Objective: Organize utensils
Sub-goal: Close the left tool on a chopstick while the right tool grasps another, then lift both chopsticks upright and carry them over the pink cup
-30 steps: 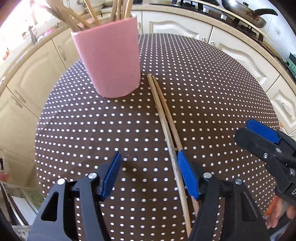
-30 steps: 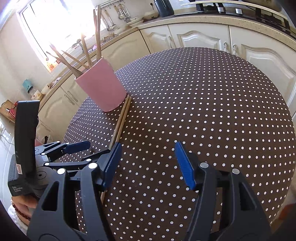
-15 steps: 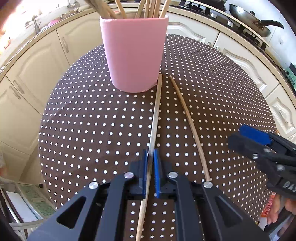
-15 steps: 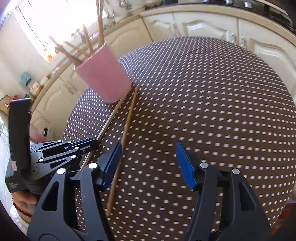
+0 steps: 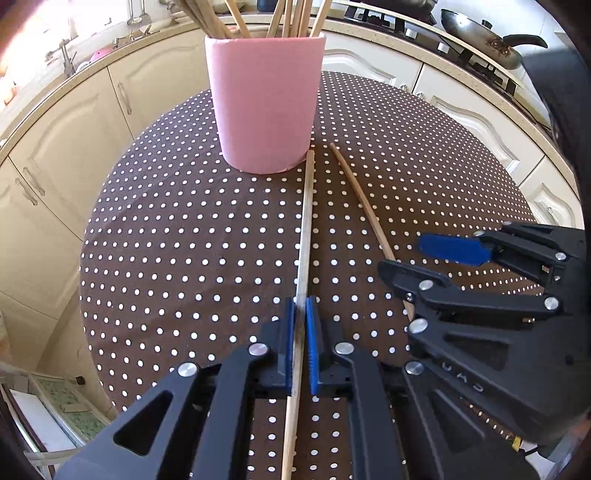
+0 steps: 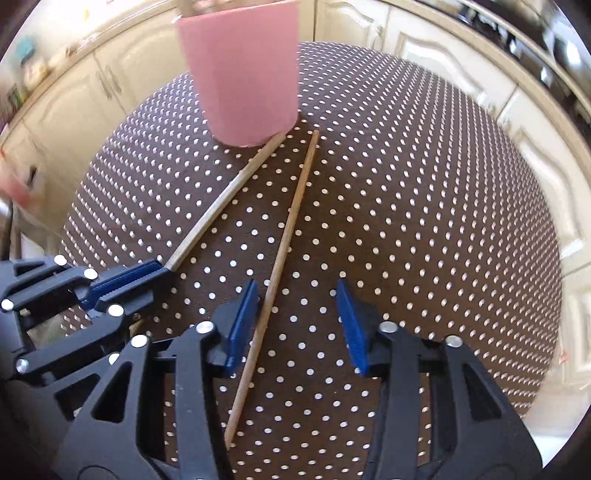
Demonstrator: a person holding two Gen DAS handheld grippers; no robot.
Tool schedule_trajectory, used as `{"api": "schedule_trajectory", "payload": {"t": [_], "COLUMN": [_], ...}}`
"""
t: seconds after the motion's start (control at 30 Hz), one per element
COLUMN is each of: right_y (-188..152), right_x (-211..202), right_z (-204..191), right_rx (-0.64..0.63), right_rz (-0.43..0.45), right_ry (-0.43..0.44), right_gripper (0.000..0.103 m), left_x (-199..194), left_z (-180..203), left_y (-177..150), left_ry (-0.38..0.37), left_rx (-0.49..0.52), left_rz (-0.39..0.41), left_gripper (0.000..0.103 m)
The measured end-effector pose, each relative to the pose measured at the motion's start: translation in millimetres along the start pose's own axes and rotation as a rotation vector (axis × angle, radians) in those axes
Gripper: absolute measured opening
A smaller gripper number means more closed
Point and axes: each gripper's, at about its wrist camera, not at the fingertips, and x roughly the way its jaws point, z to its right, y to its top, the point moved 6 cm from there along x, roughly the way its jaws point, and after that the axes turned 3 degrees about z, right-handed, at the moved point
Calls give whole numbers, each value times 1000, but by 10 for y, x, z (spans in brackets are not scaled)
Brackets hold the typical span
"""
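A: Biggest first?
B: Polka-dot counter (image 5: 184, 240), brown, under both tools. Pink cup (image 5: 264, 103) upright, straight ahead of the left gripper (image 5: 301, 321), wooden sticks (image 5: 280, 18) poking out the top.
A: Left fingers?
B: Together, clamped on the pale chopstick (image 5: 306, 221). Its far tip touches the cup base; its near end runs back between the fingers.
A: Right gripper (image 6: 295, 317)?
B: Fingers apart, have just been closing. The darker chopstick (image 6: 291, 229) lies flat between them, just beside the left-hand pad (image 6: 242, 321), not pinched; its far tip is near the cup.
A: Chopsticks touching?
B: No, splayed apart.
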Motion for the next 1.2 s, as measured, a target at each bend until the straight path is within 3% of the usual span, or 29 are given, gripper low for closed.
{"api": "schedule_trajectory", "payload": {"t": [0.1, 0.17, 0.37, 0.6, 1.07, 1.2], "right_y": [2, -2, -76, -177, -263, -229], "right_x": [9, 3, -42, -247, -931, -1187], "right_z": [-68, -107, -235, -126, 379, 579], "right_rx": [-25, -29, -18, 5, 94, 153], "right_rz": [-4, -4, 12, 65, 235, 322], "right_ry": [3, 4, 22, 65, 147, 175], "right_gripper": [24, 9, 6, 5, 5, 5], "left_x": [6, 0, -13, -110, -574, -796], "left_z": [4, 1, 0, 102, 522, 636], "left_y": [12, -1, -17, -13, 156, 222], "left_ry": [5, 2, -19, -55, -131, -149], "left_rx": [7, 6, 8, 26, 119, 139], "left_rz": [3, 6, 3, 28, 176, 260], "left_gripper": [7, 7, 6, 6, 6, 6]}}
